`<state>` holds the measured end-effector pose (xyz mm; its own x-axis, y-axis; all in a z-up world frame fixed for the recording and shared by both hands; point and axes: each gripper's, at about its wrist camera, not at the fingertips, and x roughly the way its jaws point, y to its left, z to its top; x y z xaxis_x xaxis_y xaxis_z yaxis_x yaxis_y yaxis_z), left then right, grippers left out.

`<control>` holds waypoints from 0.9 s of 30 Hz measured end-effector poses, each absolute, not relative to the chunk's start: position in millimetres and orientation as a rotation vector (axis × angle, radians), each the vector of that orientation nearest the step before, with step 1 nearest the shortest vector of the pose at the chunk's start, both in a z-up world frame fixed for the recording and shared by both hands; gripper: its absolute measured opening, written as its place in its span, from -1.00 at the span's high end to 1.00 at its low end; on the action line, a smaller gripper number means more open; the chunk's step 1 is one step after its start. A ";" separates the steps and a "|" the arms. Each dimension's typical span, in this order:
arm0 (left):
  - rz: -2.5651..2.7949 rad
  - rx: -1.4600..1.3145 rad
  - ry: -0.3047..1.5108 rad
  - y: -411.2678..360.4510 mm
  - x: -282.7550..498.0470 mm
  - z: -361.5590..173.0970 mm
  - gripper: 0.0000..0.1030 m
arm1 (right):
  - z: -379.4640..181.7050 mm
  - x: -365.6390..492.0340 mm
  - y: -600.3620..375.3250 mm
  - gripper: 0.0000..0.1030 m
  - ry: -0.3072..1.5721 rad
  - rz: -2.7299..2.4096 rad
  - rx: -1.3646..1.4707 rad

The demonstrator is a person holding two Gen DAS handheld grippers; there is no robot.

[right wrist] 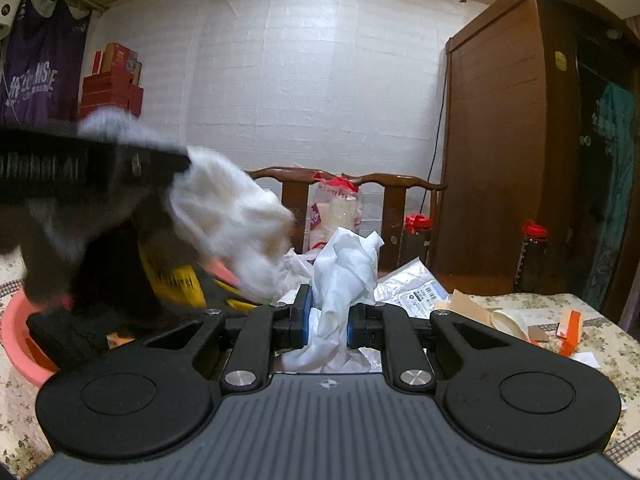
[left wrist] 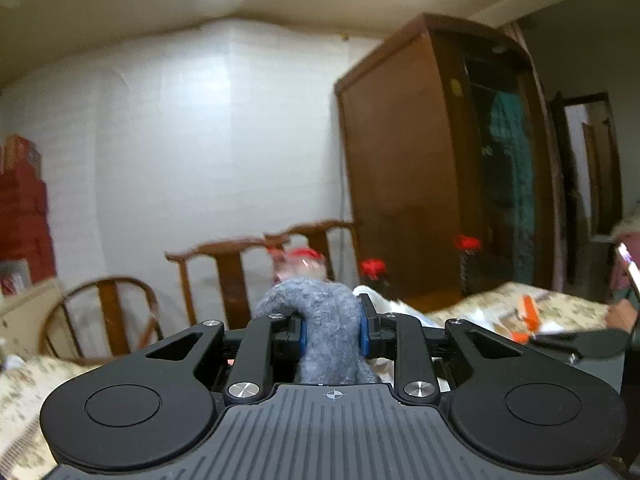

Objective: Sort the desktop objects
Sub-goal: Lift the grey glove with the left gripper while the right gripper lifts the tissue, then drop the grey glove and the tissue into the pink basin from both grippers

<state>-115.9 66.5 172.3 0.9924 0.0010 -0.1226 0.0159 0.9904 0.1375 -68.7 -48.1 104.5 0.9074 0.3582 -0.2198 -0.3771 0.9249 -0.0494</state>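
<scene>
My left gripper is shut on a grey fluffy cloth and holds it up above the table. In the right wrist view that left gripper shows blurred at the left, with grey and white fluffy cloth hanging from it over a pink basin. My right gripper is shut on a crumpled white plastic bag, held just above the table.
The table has a floral cloth with paper scraps, an orange piece and a labelled clear packet. A yellow bag lies by the basin. Wooden chairs, a bag of cups, red-capped jars and a wardrobe stand behind.
</scene>
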 end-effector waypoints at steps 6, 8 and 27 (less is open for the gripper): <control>0.067 0.160 0.082 79.6 -124.3 193.9 0.62 | 116.3 -73.4 -31.3 0.66 0.194 0.428 -0.093; 0.090 0.144 0.085 90.6 -126.1 195.2 0.62 | 119.4 -73.6 -18.5 0.66 0.193 0.458 -0.097; 0.196 0.058 0.267 208.0 -87.9 107.1 0.51 | 61.0 -21.4 131.3 0.65 0.363 0.634 -0.187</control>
